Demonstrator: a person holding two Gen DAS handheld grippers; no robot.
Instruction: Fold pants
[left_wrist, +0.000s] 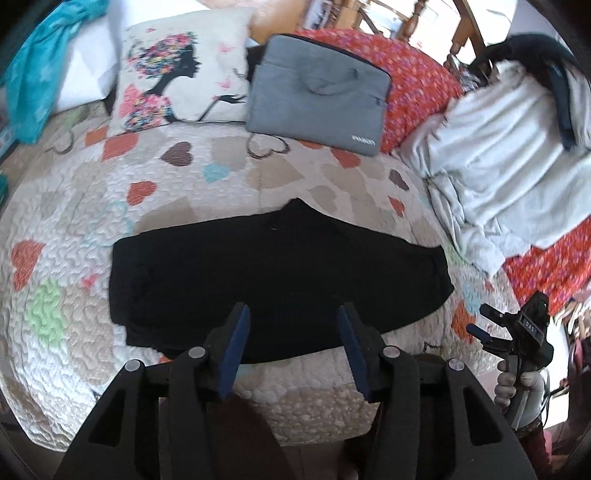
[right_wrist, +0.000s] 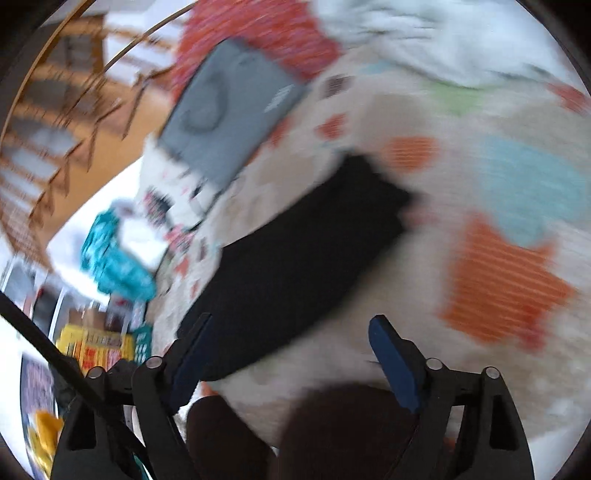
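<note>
Left tool (left_wrist: 291, 325) angled down over folded black pants (left_wrist: 273, 280), right tool (left_wrist: 484, 325) gaping beside

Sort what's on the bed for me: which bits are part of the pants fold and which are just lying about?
Job: black pants; left claw; right claw.

Lying about: grey laptop bag; printed cushion; pale garment heap; teal cloth.
</note>
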